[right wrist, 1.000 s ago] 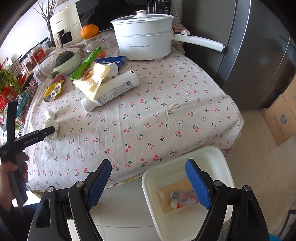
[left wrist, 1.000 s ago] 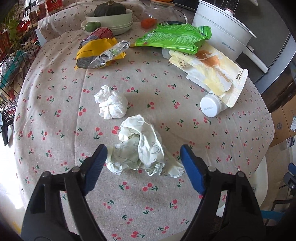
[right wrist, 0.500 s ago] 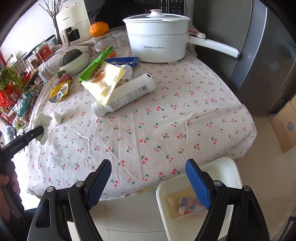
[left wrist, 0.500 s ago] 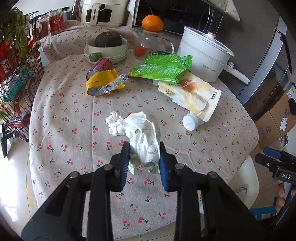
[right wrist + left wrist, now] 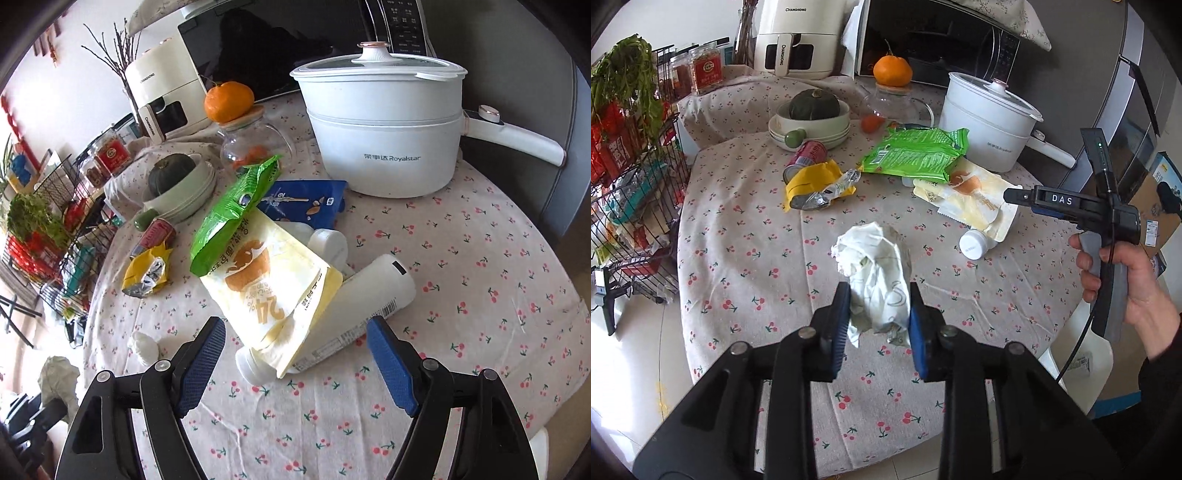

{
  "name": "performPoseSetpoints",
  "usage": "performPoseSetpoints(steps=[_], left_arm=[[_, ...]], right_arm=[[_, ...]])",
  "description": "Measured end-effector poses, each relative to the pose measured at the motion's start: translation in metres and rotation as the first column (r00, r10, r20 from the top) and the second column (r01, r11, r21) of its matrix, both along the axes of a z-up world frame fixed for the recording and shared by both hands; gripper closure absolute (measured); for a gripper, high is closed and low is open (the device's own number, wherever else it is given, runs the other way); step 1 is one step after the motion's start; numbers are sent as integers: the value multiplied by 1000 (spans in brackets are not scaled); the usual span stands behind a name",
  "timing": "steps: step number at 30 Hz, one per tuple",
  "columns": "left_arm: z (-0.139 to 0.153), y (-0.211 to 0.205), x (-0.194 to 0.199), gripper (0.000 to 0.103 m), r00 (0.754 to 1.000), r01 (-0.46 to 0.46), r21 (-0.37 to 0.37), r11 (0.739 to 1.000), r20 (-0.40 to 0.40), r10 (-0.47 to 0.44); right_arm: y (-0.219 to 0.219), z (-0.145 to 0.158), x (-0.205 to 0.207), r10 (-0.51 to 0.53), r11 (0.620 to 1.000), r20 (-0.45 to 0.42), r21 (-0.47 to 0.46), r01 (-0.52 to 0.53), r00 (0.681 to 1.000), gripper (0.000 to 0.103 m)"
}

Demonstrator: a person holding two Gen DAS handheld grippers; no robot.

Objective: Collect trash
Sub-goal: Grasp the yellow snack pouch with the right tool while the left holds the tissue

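Note:
My left gripper (image 5: pixel 877 325) is shut on a crumpled white paper wrapper (image 5: pixel 875 269) and holds it above the cherry-print table (image 5: pixel 746 258). The wrapper also shows at the lower left of the right wrist view (image 5: pixel 59 380). My right gripper (image 5: pixel 295 354) is open and empty, just in front of a yellow pouch (image 5: pixel 273 288) lying over a white bottle (image 5: pixel 351 317). A small white paper ball (image 5: pixel 144 345) lies on the cloth to its left. A green bag (image 5: pixel 916 155), a yellow wrapper (image 5: pixel 820 184) and a red can (image 5: pixel 807 157) lie farther back.
A white electric pot (image 5: pixel 384 125) stands at the back right, with a blue packet (image 5: pixel 303 203) in front of it. Stacked bowls with a squash (image 5: pixel 812 118), a glass jar topped by an orange (image 5: pixel 892 85) and a wire rack (image 5: pixel 624 184) lie around the table. A white bin (image 5: pixel 1078 354) is below the table's right edge.
My left gripper lifted the crumpled wrapper off the table. My right gripper moved from over the white bin in toward the yellow pouch and bottle, still open.

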State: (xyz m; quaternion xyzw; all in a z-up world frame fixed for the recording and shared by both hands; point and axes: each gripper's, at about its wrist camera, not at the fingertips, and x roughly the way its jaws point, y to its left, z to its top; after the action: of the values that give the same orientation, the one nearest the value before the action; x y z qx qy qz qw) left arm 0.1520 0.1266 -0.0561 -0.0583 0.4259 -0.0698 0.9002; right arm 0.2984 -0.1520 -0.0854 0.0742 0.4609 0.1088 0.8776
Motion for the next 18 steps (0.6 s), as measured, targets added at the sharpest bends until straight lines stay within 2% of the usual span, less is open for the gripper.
performPoseSetpoints(steps=[4,7,8,10,11,12,15,18], left_arm=[[-6,9,4,72,999,-28,-22,999,-25,28],[-6,11,5,72,999,-40,-25,999,-29,39],[-6,12,5,72,999,-42,-27,999,-30,41],[-5,12,4,72,999,-47,-30,998,-27,46],[-5,13,4,72,999,-48,-32,998,-26,47],[-4,13,4,72,999,-50,-35,998,-24,49],[-1,14,4,72,999,-52,-43,998,-16,51],[3,12,2,72,999,-48,-54,997,-5,48]], right_arm=[[4,-17,22,-21,1000,-15,-1,21,1000,26],[5,-28,33,-28,999,-36,21,28,999,34],[5,-29,34,-32,999,-19,26,33,999,39],[6,-30,37,-30,999,-15,45,31,999,58],[6,-31,40,-19,998,-33,63,21,999,87],[6,-31,39,-12,996,-37,84,15,999,93],[8,-18,26,13,994,-1,105,-13,1000,98],[9,-1,7,53,996,24,77,-55,998,99]])
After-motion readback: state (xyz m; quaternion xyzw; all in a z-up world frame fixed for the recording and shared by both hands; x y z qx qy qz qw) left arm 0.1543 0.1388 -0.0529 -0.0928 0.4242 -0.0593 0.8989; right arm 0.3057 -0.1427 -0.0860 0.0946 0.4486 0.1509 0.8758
